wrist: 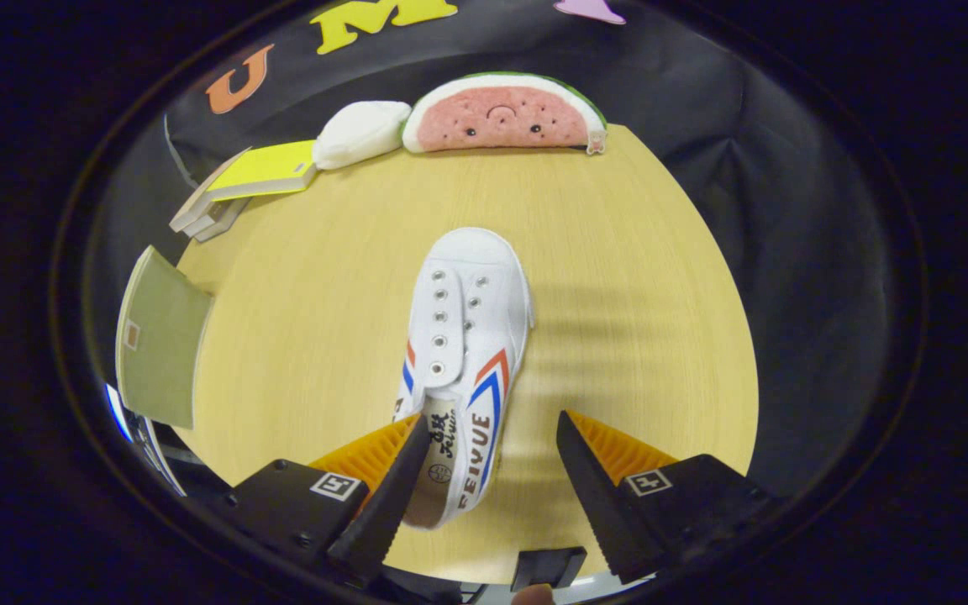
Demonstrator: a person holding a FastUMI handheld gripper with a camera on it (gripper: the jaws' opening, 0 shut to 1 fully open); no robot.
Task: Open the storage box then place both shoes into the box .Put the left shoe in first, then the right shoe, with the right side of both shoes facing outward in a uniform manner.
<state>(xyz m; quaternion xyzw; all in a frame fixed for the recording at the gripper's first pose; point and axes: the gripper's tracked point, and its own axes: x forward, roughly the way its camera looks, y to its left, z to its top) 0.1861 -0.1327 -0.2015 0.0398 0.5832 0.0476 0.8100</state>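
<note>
While spread wide, tool [491, 437] astride white shoe's [460, 361] heel, gripping nothing.

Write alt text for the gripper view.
A white shoe lies on a wooden table, its heel between the open fingers of the hand-held gripper. Beyond it sit a watermelon plush, a white pillow and a yellow book.
</note>
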